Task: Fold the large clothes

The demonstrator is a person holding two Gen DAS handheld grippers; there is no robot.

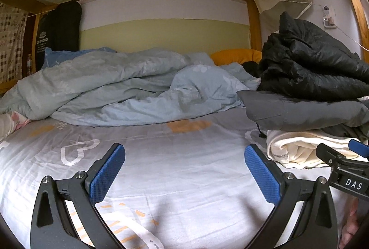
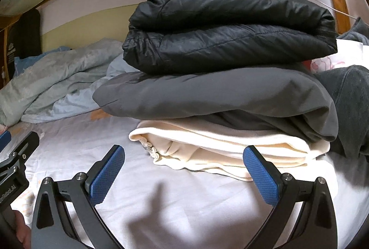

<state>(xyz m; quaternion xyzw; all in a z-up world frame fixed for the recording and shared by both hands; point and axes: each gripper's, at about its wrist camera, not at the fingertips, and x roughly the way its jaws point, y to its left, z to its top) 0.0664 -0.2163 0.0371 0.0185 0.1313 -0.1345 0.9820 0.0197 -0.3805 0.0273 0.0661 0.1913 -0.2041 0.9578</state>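
Observation:
A stack of folded clothes lies on the bed: a black puffer jacket (image 2: 226, 25) on top, a grey garment (image 2: 219, 94) under it, a cream garment (image 2: 230, 147) at the bottom. The stack also shows at the right of the left wrist view, with the black jacket (image 1: 311, 60), the grey garment (image 1: 304, 110) and the cream garment (image 1: 299, 150). My right gripper (image 2: 184, 173) is open and empty, just in front of the cream garment. My left gripper (image 1: 184, 173) is open and empty over the bare sheet, left of the stack.
A rumpled pale blue duvet (image 1: 120, 85) lies across the back of the bed. An orange pillow (image 1: 235, 55) sits behind it. Dark grey clothes (image 2: 352, 99) lie right of the stack. The white patterned sheet (image 1: 173, 156) stretches in front. Wooden bed posts (image 1: 253, 25) frame the wall.

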